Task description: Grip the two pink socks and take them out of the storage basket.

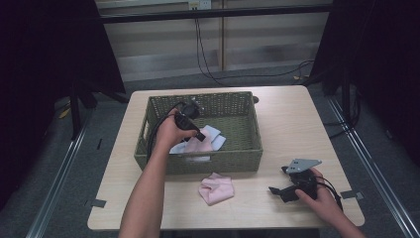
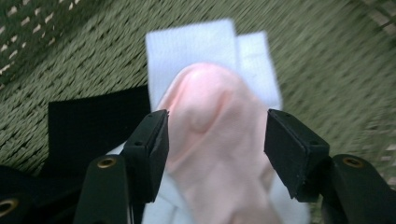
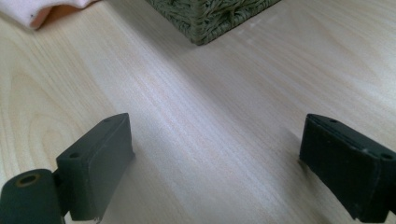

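A pink cloth (image 2: 212,107) lies between the jaws of my left gripper (image 2: 215,140), resting on a folded white cloth (image 2: 191,42) inside the green woven basket (image 1: 218,161). The left pad touches the cloth's edge and the right pad stands just off it, so the jaws are open. From above, my left gripper (image 1: 197,133) points down into the basket over the white cloth (image 1: 213,135). A second pink cloth (image 1: 216,188) lies on the table in front of the basket. My right gripper (image 1: 278,191) rests low at the table's front right, open and empty.
A black cloth (image 2: 93,116) lies on the basket floor beside the white one. In the right gripper view, the open jaws of my right gripper (image 3: 215,158) frame bare wood, with the basket's corner (image 3: 210,18) and the pink cloth's edge (image 3: 28,9) beyond.
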Motion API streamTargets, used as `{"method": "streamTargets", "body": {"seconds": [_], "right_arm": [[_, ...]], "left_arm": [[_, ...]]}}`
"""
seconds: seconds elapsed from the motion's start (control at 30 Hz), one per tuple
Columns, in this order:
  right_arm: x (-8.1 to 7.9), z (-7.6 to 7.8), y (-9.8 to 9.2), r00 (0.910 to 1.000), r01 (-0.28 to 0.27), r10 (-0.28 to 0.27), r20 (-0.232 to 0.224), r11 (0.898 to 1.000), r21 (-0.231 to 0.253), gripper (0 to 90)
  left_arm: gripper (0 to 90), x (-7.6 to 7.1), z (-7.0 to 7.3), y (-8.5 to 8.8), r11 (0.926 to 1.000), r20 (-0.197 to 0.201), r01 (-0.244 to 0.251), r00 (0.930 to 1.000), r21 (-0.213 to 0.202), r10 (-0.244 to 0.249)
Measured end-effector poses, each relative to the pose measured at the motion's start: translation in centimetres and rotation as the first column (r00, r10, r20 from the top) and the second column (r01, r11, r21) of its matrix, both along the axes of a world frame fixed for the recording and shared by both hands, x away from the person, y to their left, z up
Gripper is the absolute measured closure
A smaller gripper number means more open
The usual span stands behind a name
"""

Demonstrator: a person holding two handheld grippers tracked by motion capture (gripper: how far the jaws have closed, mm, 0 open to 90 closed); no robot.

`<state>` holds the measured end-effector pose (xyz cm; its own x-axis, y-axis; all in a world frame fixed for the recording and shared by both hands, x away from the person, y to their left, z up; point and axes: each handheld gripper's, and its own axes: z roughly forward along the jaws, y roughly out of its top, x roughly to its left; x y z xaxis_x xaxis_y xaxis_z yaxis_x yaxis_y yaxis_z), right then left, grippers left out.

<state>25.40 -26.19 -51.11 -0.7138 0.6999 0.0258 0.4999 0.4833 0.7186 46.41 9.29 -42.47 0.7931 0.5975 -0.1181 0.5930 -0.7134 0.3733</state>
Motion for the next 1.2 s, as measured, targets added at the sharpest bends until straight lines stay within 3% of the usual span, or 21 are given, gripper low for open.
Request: {"method": "streamTargets", "body": {"seconds": [0.1,0.23,0.33,0.4,0.47,0.57,0.67,1.2], "right_arm": [[0.0,0.0,0.0,1.0000,0.000,0.000,-0.001,1.000,0.000,8.8],[0.0,0.0,0.0,1.0000,-0.002,0.002,0.002,1.000,-0.001,8.9],[0.0,0.0,0.0,1.0000,-0.002,0.002,0.000,1.000,0.000,8.8],[0.0,0.0,0.0,1.0000,-0.002,0.002,0.000,1.000,0.000,8.8],[0.0,0.0,0.0,1.0000,-0.002,0.002,0.000,1.000,0.000,8.8],[0.0,0.0,0.0,1.0000,-0.002,0.002,0.000,1.000,0.000,8.8],[0.0,0.0,0.0,1.0000,-0.002,0.002,0.000,1.000,0.000,8.9],[0.0,0.0,0.0,1.0000,-0.001,0.001,0.000,1.000,0.001,8.8]], "left_arm": [[39.6,0.4,-0.5,-0.1,0.9997,-0.002,-0.023,0.9997,-0.010,0.023],[42.3,0.5,-1.2,-0.4,1.0000,-0.029,-0.003,0.9996,-0.001,0.003],[56.5,0.4,-1.5,-0.6,0.9999,-0.030,-0.007,0.9995,0.011,0.007],[67.2,0.4,-1.5,-0.5,0.9996,-0.049,-0.011,0.9987,0.027,0.012],[80.2,0.4,-1.1,-0.5,0.9987,-0.077,-0.047,0.9959,0.022,0.048],[82.4,0.3,-0.5,-0.4,0.9981,-0.094,-0.047,0.9943,0.039,0.050],[83.0,0.1,0.3,-0.3,0.9977,-0.115,-0.063,0.9912,0.025,0.065],[83.0,-0.7,6.1,0.8,0.9946,-0.106,-0.084,0.9914,-0.061,0.077]]}}
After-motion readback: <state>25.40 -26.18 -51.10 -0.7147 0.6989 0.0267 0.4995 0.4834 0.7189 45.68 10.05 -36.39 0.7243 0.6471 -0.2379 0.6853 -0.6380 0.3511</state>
